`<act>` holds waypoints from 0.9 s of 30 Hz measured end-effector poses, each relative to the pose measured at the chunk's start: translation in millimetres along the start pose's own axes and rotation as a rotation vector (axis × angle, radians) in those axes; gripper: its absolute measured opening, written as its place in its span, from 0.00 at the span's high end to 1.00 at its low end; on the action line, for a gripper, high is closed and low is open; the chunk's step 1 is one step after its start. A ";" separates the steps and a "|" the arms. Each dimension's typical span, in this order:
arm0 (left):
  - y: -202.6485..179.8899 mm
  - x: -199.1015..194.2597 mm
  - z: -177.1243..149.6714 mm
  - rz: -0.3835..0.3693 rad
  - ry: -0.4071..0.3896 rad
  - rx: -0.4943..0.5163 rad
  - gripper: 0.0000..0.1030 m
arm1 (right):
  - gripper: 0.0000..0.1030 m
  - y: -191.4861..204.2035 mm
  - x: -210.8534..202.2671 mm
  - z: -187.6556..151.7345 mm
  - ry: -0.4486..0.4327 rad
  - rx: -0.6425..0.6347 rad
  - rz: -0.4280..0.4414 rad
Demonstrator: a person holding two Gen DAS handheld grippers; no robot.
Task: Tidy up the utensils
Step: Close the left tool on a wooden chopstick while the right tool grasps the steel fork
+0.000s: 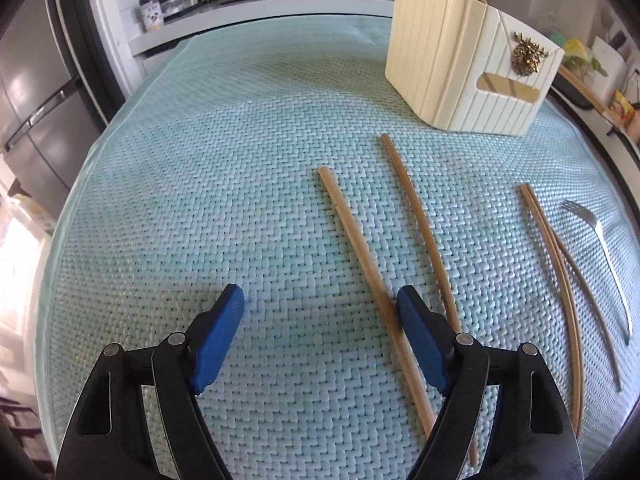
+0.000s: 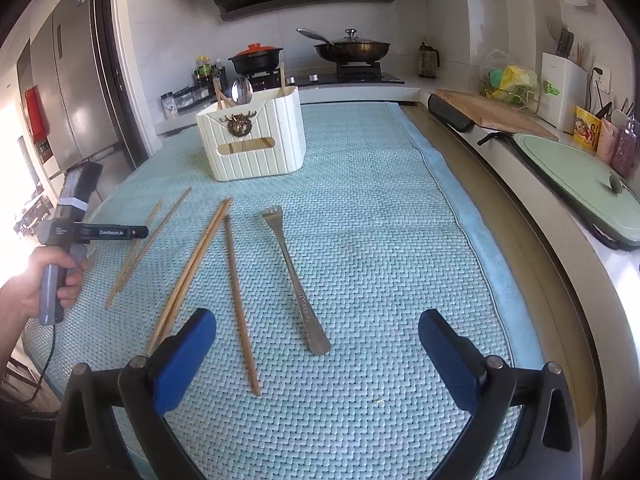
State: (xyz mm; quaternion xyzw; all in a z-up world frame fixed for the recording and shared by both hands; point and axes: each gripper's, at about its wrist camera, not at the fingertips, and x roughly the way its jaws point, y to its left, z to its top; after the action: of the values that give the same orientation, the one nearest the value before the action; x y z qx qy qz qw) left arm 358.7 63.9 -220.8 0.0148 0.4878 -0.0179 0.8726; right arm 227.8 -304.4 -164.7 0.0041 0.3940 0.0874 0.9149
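Both grippers over woven surface (image 2: 360, 200), jaws wide, nothing held.
Left gripper (image 1: 320, 320) straddles one chopstick (image 1: 360, 260); right gripper (image 2: 316, 344) frames fork (image 2: 294, 276). Utensil caddy (image 2: 256, 148) at 12 o'clock.

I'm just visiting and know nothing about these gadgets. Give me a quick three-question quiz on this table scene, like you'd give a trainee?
1. True or false: the fork already stands in the holder.
2. What metal utensil sticks out of the holder? A) spoon B) knife C) whisk
3. Fill in: the left gripper has its jaws ____, with nothing pressed between them.

Key:
1. False: it lies flat on the mat, beside the chopsticks.
2. A: the spoon.
3. Open: one chopstick lies just inside its right-hand finger.
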 end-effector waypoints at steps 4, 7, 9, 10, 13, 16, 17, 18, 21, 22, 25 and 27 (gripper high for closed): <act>-0.8 0.3 2.8 -0.011 0.014 -0.002 0.22 | 0.01 1.1 27.2 25.3 0.083 -0.076 0.016; -1.6 5.0 14.6 -0.025 0.028 -0.002 0.22 | 0.04 11.3 52.8 44.3 0.125 -0.142 0.073; -2.2 9.0 23.0 -0.035 0.038 -0.002 0.23 | 0.05 18.3 75.1 57.6 0.159 -0.176 0.098; -1.9 10.4 26.3 -0.039 0.042 -0.006 0.23 | 0.05 20.9 85.3 63.4 0.175 -0.186 0.111; 6.5 14.0 34.3 -0.048 0.051 -0.039 0.23 | 0.08 27.2 120.1 79.5 0.244 -0.201 0.136; 13.1 18.3 43.2 -0.055 0.066 -0.076 0.24 | 0.25 36.7 151.0 89.0 0.306 -0.245 0.113; 13.0 20.3 46.1 -0.051 0.074 -0.079 0.24 | 0.33 40.3 160.1 91.0 0.330 -0.260 0.113; 11.7 22.5 49.1 -0.044 0.081 -0.075 0.24 | 0.38 43.5 167.6 92.9 0.349 -0.268 0.116; 2.9 28.1 57.0 -0.004 0.101 -0.041 0.28 | 0.47 53.8 176.3 101.4 0.364 -0.304 0.125; 0.6 29.5 60.2 -0.001 0.101 -0.028 0.33 | 0.48 57.2 179.1 104.4 0.369 -0.311 0.126; -3.6 31.3 67.7 -0.016 0.107 -0.016 0.54 | 0.56 65.3 187.9 111.8 0.385 -0.321 0.128; -7.1 31.0 69.9 -0.019 0.106 -0.002 0.72 | 0.67 69.7 192.2 115.1 0.393 -0.323 0.123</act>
State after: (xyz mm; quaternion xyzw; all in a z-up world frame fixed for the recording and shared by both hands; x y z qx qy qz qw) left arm 434.0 53.2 -210.6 0.0103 0.5334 -0.0250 0.8454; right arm 429.5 -197.3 -218.5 -0.1352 0.5439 0.2039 0.8027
